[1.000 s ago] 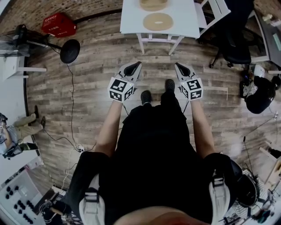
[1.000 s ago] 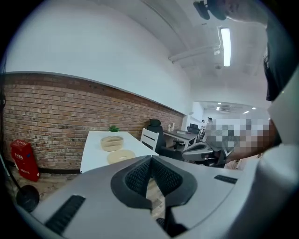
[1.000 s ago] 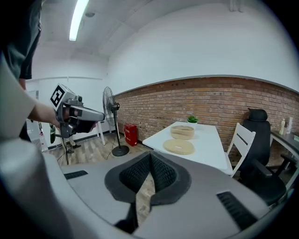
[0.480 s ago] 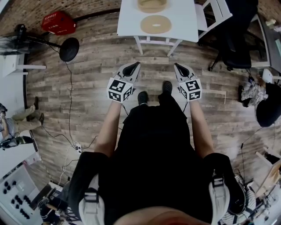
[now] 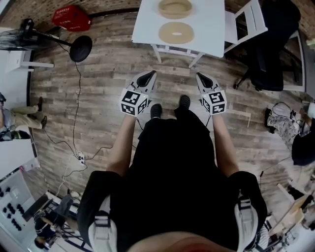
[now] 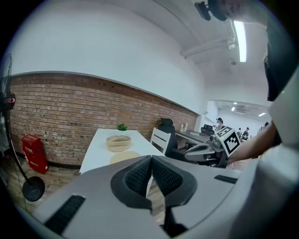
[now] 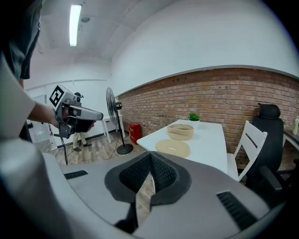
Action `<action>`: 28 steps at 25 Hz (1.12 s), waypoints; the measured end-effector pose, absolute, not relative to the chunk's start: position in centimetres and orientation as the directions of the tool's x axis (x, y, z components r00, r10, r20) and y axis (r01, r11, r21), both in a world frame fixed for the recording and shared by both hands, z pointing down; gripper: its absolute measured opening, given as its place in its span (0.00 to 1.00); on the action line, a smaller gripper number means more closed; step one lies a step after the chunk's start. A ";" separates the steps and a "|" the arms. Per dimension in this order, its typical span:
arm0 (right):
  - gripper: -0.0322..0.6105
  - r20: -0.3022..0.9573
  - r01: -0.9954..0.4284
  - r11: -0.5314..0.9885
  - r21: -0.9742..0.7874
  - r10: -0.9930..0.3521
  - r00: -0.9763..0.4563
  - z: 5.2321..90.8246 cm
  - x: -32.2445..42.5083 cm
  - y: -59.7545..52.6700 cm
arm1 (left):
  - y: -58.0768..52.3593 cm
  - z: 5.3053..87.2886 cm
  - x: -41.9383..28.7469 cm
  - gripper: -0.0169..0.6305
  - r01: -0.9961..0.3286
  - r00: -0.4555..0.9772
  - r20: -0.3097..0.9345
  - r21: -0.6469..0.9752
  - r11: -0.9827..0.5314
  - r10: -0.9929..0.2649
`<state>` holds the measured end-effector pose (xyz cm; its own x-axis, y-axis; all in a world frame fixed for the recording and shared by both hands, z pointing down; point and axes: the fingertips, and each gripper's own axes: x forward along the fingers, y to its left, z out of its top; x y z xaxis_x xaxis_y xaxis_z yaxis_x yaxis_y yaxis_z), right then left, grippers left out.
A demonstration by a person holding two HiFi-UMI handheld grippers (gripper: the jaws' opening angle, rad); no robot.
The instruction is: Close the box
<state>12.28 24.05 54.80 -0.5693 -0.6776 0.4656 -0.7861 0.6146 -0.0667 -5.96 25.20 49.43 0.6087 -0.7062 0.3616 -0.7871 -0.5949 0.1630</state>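
Observation:
A round tan box (image 5: 174, 8) stands open on a white table (image 5: 147, 24) ahead of me, also seen as the box (image 6: 118, 142) and the box (image 7: 181, 131). Its flat round lid (image 5: 176, 32) lies beside it, nearer to me, visible as the lid (image 6: 124, 156) and the lid (image 7: 173, 148). My left gripper (image 5: 152, 73) and right gripper (image 5: 199, 75) are held over the wooden floor, well short of the table. Both are shut with nothing between the pads.
A white chair (image 5: 246, 19) and a black office chair (image 5: 268, 54) stand right of the table. A standing fan's base (image 5: 80, 48) and a red case (image 5: 71, 18) are at the left. A cable (image 5: 74, 123) runs across the floor. A small plant (image 7: 194, 116) sits on the table's far end.
The view has shifted forward slightly, so the table with box and lid sits a little lower and fuller in the head view. Both grippers stay shut in the same pose.

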 end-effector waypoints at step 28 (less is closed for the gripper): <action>0.05 0.467 -0.656 0.750 -0.081 -0.553 -0.690 55.8 17.3 16.2 | 20.8 50.2 -0.3 0.06 -0.886 0.461 0.394 0.158 -0.435 -0.796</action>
<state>17.28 16.18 55.80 -0.6900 -0.5531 0.4669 -0.6562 0.7503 -0.0808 -0.32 20.82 50.17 0.4606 -0.7955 0.3937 -0.8864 -0.4350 0.1582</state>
